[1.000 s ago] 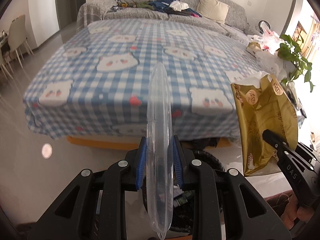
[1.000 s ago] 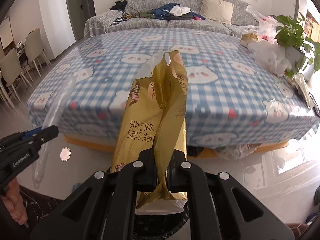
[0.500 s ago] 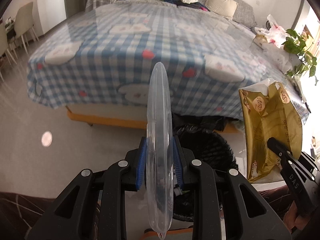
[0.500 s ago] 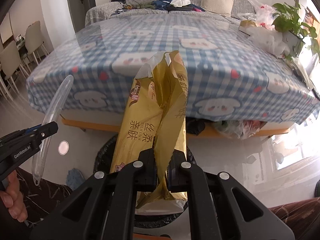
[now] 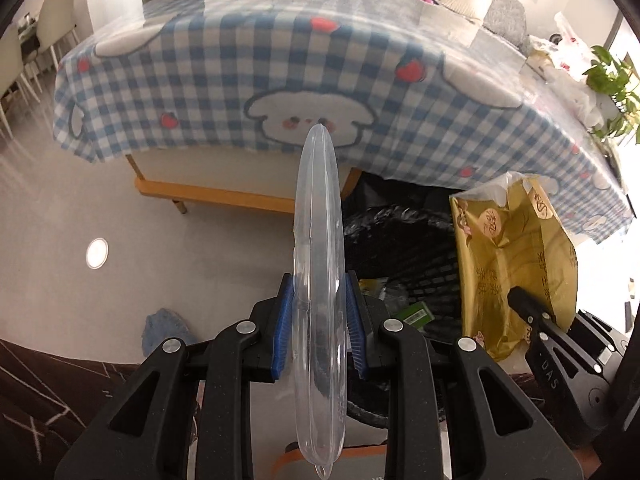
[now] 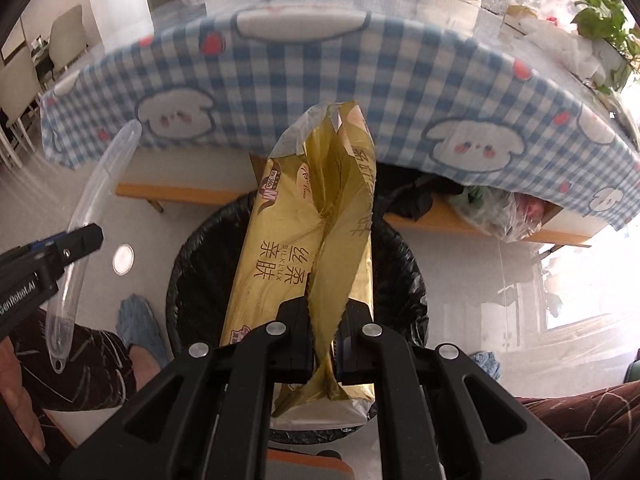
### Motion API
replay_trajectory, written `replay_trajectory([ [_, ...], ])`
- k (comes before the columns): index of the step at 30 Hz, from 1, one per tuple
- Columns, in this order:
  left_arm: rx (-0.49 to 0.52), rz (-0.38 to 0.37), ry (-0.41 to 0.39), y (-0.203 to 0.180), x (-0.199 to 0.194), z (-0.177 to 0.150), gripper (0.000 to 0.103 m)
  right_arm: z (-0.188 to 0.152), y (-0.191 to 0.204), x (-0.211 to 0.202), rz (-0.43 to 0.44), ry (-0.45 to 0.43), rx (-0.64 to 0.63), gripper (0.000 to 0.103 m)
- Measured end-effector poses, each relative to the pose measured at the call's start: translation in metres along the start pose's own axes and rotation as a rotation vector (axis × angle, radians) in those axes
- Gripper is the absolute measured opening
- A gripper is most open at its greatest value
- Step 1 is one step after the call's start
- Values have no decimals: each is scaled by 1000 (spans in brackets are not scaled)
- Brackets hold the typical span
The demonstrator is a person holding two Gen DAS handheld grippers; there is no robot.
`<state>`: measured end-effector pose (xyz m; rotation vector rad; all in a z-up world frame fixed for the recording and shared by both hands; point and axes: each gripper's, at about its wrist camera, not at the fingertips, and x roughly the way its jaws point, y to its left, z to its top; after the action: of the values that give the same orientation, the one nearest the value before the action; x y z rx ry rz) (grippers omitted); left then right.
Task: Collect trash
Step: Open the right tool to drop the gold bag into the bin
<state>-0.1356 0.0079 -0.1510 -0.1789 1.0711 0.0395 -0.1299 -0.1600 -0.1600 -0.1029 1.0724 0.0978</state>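
Note:
My left gripper (image 5: 319,312) is shut on a clear plastic lid (image 5: 318,240) held edge-on between its blue pads. It also shows at the left of the right wrist view, the lid (image 6: 94,208) slanting up from that gripper (image 6: 72,240). My right gripper (image 6: 323,336) is shut on a crumpled gold tissue wrapper (image 6: 304,248), which hangs right over a round bin lined with a black bag (image 6: 192,264). In the left wrist view the wrapper (image 5: 516,256) is at the right and the bin (image 5: 400,240) sits just beyond the lid, with scraps inside.
A table under a blue checked cloth with cartoon dogs (image 5: 280,64) overhangs the bin. Bags lie beneath it (image 6: 500,212). A potted plant (image 6: 600,12) and plastic bags stand at the table's right. A person's slippered foot (image 6: 138,324) and patterned trouser legs (image 6: 592,420) flank the bin.
Both grippers have sunk and tipped downward with their loads still gripped. The table top has slid up the pictures and the black-lined bin has come into full view beneath the wrapper.

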Motion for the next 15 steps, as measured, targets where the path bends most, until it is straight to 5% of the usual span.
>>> replay_trajectory([
  [10, 10, 22, 31, -4, 14, -3, 24, -3, 2, 16, 9, 30, -2, 10],
  [12, 10, 15, 39, -6, 15, -3, 24, -3, 0, 17, 15, 24, 9, 34],
  [15, 17, 9, 43, -10, 17, -3, 24, -2, -5, 16, 9, 9, 23, 42],
])
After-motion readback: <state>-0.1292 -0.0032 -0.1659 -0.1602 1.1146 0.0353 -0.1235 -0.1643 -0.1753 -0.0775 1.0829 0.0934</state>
